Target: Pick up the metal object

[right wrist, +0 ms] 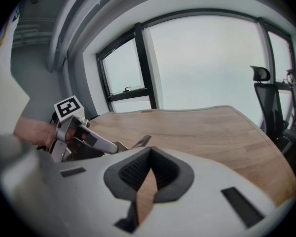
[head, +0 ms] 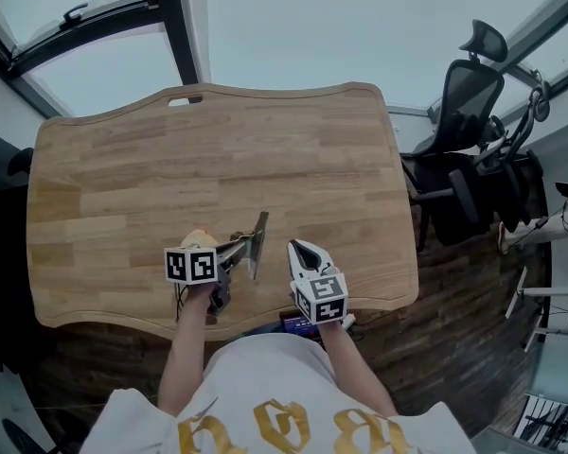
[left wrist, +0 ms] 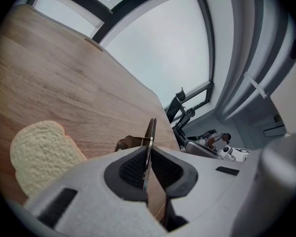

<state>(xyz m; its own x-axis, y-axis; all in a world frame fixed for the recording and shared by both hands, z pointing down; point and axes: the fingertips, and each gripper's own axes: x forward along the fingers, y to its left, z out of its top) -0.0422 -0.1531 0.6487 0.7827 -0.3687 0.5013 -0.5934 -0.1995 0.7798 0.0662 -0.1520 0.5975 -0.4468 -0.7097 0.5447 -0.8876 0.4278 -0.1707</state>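
Observation:
The metal object (head: 258, 244) is a thin flat blade near the front edge of the wooden table (head: 218, 149). My left gripper (head: 244, 247) is shut on it. In the left gripper view the blade (left wrist: 150, 132) stands edge-on, pinched between the two dark pads (left wrist: 133, 169), and pokes out past them. Whether its far end touches the wood I cannot tell. My right gripper (head: 293, 246) sits just right of the blade, shut with nothing in it. The right gripper view shows its closed tips (right wrist: 149, 154), with the blade (right wrist: 141, 141) and the left gripper (right wrist: 96, 141) to the left.
A slice of bread (head: 200, 239) lies on the table under the left gripper and fills the lower left of the left gripper view (left wrist: 39, 154). A black office chair (head: 469, 112) stands off the table's right end. Window frames run along the far side.

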